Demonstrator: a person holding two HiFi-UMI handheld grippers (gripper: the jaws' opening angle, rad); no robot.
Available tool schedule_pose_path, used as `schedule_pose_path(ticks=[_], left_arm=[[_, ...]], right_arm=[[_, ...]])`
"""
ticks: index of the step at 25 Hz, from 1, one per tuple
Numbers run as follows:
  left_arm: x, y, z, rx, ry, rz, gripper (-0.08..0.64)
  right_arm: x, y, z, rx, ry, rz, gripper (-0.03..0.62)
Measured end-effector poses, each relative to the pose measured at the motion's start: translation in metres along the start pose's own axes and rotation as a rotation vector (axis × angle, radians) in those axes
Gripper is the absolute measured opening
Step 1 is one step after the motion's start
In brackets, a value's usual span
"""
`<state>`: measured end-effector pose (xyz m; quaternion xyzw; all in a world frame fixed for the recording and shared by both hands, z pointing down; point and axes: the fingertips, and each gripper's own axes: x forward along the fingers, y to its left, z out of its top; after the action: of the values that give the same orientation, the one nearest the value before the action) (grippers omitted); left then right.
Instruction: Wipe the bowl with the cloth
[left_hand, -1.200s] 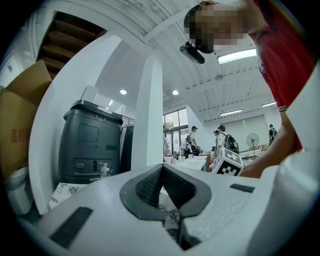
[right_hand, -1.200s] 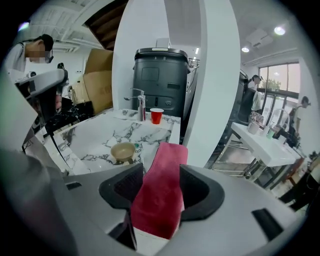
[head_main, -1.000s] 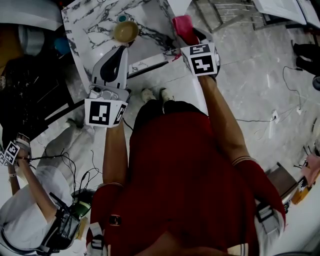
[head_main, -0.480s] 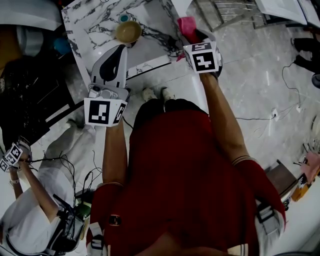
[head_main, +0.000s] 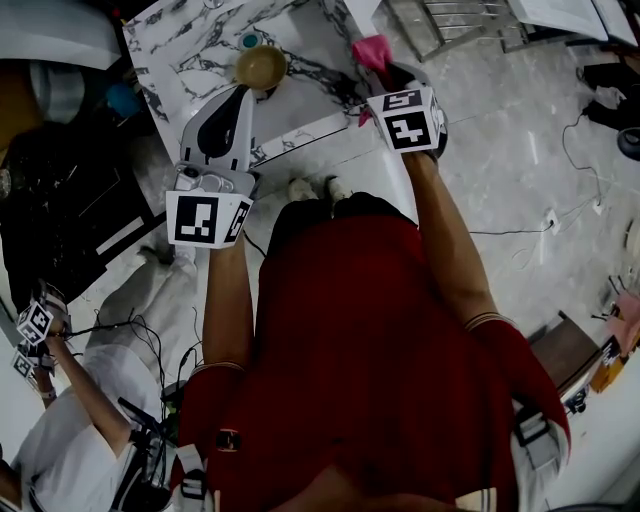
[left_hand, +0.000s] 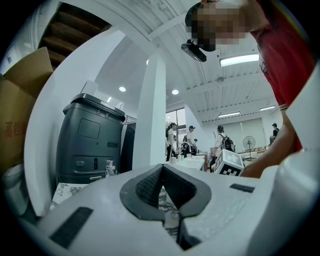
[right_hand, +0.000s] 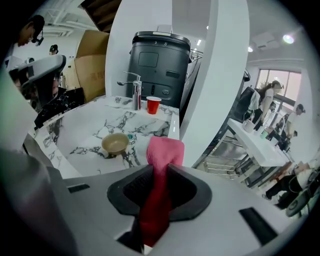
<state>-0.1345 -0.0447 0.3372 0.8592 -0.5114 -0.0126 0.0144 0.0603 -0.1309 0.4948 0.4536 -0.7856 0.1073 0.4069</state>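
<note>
Nearest the person, the left tool (head_main: 243, 95) is clenched with nothing between its dark pads. Its own view looks out level across the room and shows no bowl. The right tool (right_hand: 159, 176) points down at a slant. Its jaws have just been closing, and they now pinch the bright pink folded cloth (right_hand: 164, 150), which runs lengthwise along the tool's own line with its free end standing out past the tips. Beyond that end lies the white, dark-veined marble surface (right_hand: 80, 132), and on it sits the small, round, tan-yellow bowl (right_hand: 115, 143), upright, mouth up, apart from the cloth and untouched. The relation that matters is this: from the right tool the bowl lies ahead and to the left, so the cloth probably has to travel forward, down and leftward to reach the rim. In the head view the left tool's tip appears just short of the bowl, much nearer than the right, which would suit it to steadying the bowl, though I cannot tell whether it is at the bowl's height. A small teal object (right_hand: 130, 136) sits just beside the bowl on its right, on the cloth's likely path. Farther back stand a red plastic cup (right_hand: 153, 105) and a chrome tap (right_hand: 135, 95), well clear.
</note>
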Motion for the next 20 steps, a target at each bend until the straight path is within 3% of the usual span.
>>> schedule_pose_path(ticks=[8, 14, 20], left_arm=[[-0.001, 0.019, -0.015, -0.008, 0.046, -0.029, 0.006], [0.004, 0.041, -0.035, -0.027, 0.122, 0.002, 0.006], [0.019, 0.063, -0.054, -0.062, 0.161, 0.061, 0.006]], right_arm=[[-0.006, 0.005, 0.008, 0.054, -0.023, 0.04, 0.066], [-0.026, 0.021, 0.058, 0.045, -0.173, 0.106, 0.066], [-0.031, 0.035, 0.112, 0.056, -0.306, 0.237, 0.066]])
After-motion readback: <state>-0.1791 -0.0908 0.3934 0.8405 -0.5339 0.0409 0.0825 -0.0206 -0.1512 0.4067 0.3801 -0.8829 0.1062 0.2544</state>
